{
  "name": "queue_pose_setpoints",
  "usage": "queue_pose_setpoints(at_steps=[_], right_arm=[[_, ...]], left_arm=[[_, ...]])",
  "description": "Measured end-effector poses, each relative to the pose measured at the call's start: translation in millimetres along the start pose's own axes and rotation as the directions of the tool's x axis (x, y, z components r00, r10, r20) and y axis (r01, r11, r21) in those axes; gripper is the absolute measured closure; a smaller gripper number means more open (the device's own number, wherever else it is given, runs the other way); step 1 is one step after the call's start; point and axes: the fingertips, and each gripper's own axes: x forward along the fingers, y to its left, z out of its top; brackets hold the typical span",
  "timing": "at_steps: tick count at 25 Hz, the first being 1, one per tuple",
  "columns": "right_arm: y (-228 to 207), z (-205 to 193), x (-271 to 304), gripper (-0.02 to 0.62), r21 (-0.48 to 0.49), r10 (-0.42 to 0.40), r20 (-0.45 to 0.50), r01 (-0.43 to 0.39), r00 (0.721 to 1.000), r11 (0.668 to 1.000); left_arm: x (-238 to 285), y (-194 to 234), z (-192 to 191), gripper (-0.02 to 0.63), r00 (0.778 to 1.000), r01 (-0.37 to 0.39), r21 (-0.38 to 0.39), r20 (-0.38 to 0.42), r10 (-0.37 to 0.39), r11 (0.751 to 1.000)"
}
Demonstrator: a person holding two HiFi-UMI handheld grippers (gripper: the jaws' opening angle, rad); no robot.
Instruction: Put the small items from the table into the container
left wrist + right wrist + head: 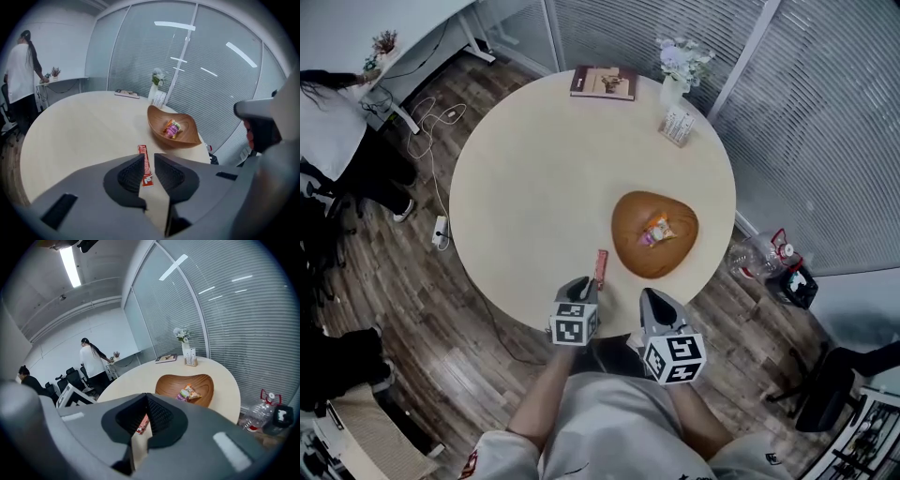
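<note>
Red, flat packet point(601, 265) lies on the table point(525, 187) beside the bowl point(628, 255), just ahead of my left gripper point(149, 163), whose jaws stand a slit apart and empty, while the right gripper point(146, 405) is closed on nothing; it looks light, thin and slippery, so I'd pinch across its narrow middle.

No wording can be read anywhere on the table point(525, 187). Black-and-white square markers are carried on the cube of the left gripper point(584, 284) and the cube of the right gripper point(654, 298). White print is seen on the red wrapper stick point(145, 165), too small to be made out. Coloured print on the snack packets point(657, 230) in the wooden bowl point(628, 248) is blurred. The book cover point(604, 82) and the card holder point(677, 125) are likewise left illegible.
</note>
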Motion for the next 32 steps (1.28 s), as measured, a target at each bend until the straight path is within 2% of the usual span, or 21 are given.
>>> queue_pose_setpoints(at_steps=[2,6,8,12,16,21,28,32], right_arm=[[-4,-2,-1,0.594,0.005,-0.008,-0.004,0.008,1.0,1.0],[-11,-6,-2,0.594,0.016,-0.021,-0.016,0.022,1.0,1.0],[-17,-9,-3,0.594,0.022,-0.032,-0.021,0.033,0.999,0.999],[-30,-12,-5,0.594,0.041,-0.056,-0.027,0.057,0.998,0.998],[-41,-12,-4,0.594,0.055,-0.07,-0.028,0.071,0.997,0.996],[-46,-10,-4,0.594,0.063,-0.07,-0.028,0.072,0.997,0.995],[-44,-9,-4,0.594,0.059,-0.067,-0.022,0.068,0.998,0.996],[-41,-8,-5,0.594,0.062,-0.065,-0.017,0.066,0.998,0.996]], left_arm=[[22,0,-13,0.484,0.998,-0.008,0.017,-0.069,0.009,1.0],[55,6,-34,0.454,0.984,-0.039,0.07,-0.173,0.051,0.997],[64,5,-39,0.422,0.978,-0.041,0.075,-0.201,0.055,0.996],[77,6,-47,0.419,0.97,-0.039,0.1,-0.234,0.062,0.994],[78,12,-44,0.441,0.963,-0.09,0.158,-0.236,0.126,0.983],[78,8,-42,0.482,0.961,-0.096,0.18,-0.238,0.138,0.979],[75,14,-43,0.497,0.964,-0.105,0.16,-0.226,0.14,0.981],[48,22,-23,0.497,0.979,-0.116,0.11,-0.155,0.132,0.987]])
